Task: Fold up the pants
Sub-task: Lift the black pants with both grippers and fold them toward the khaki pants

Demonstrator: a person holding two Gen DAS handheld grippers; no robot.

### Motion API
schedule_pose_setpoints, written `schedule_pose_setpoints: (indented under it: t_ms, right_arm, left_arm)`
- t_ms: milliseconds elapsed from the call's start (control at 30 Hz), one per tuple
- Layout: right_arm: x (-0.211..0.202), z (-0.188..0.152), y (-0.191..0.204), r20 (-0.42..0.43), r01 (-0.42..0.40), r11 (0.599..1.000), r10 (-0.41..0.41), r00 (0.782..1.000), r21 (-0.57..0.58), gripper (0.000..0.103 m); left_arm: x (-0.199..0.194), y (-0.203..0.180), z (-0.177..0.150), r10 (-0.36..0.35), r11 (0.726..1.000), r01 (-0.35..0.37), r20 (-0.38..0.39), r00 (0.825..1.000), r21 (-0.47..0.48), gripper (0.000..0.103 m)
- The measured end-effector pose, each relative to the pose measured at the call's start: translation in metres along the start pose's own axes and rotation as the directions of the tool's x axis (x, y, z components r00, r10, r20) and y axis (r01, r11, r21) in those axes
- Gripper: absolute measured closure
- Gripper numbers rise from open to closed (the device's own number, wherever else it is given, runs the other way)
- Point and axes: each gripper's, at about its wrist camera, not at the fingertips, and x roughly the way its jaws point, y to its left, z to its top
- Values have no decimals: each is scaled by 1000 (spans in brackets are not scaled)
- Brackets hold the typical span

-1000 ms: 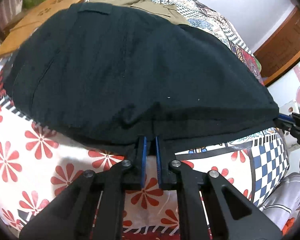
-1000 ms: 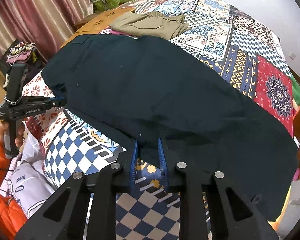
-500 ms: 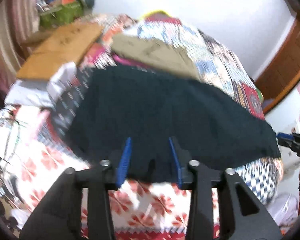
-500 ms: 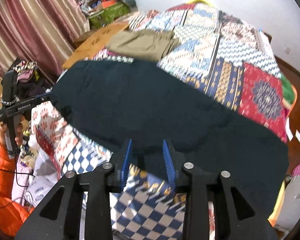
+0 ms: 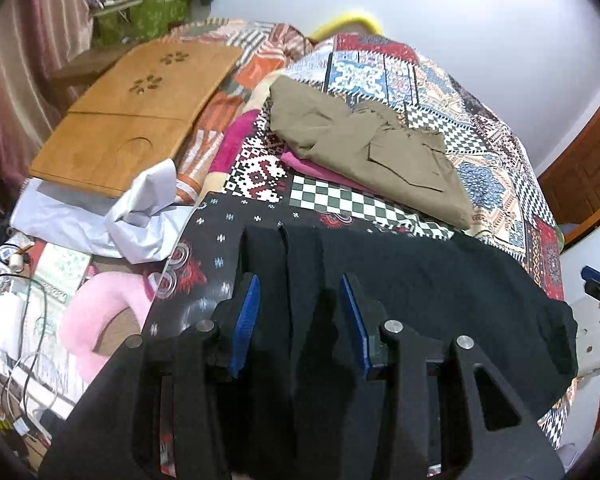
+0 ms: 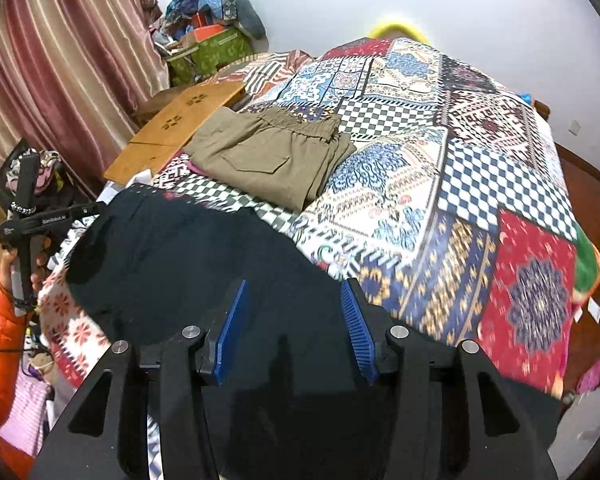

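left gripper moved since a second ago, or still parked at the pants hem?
Yes. The left gripper has backed up and away from the bed: the wooden board, cropped before, now shows whole. Its jaws have just been opening and no longer pinch the black pants.

olive trousers (image 6: pixel 272 156) folded on patchwork quilt (image 6: pixel 480 184); wooden board (image 5: pixel 140 116) beside.

We see a bed w/ patchwork quilt (image 6: pixel 452 184). Black pants (image 6: pixel 188 264) lie flat at its near edge; beyond them, folded khaki pants (image 6: pixel 268 156); left of the khaki pair, a wooden lap tray (image 5: pixel 136 116).
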Motion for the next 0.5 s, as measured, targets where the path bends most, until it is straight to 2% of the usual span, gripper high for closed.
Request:
schedule_pose_setpoints:
  t_ms: [100, 200, 267, 433, 500]
  right_arm:
    - [24, 14, -3, -28, -3, 1000, 3, 1000, -19, 58]
    - [51, 30, -7, -67, -45, 999, 44, 997, -15, 58]
    - [66, 36, -6, -90, -78, 997, 77, 993, -12, 58]
    - [114, 48, 7, -168, -161, 987, 157, 973, -12, 58]
    - [128, 49, 12, -201, -191, 982, 187, 962, -2, 58]
  left_arm:
    - [18, 4, 9, 4, 1000, -4, -41, 999, 13, 59]
    - [27, 4, 14, 27, 998, -25, -43, 999, 49, 42]
    - [32, 6, 16, 20, 998, -17, -46, 999, 58, 42]
    - [43, 12, 20, -26, 1000, 27, -61, 998, 14, 42]
    - [42, 10, 20, -33, 999, 33, -52, 998, 16, 50]
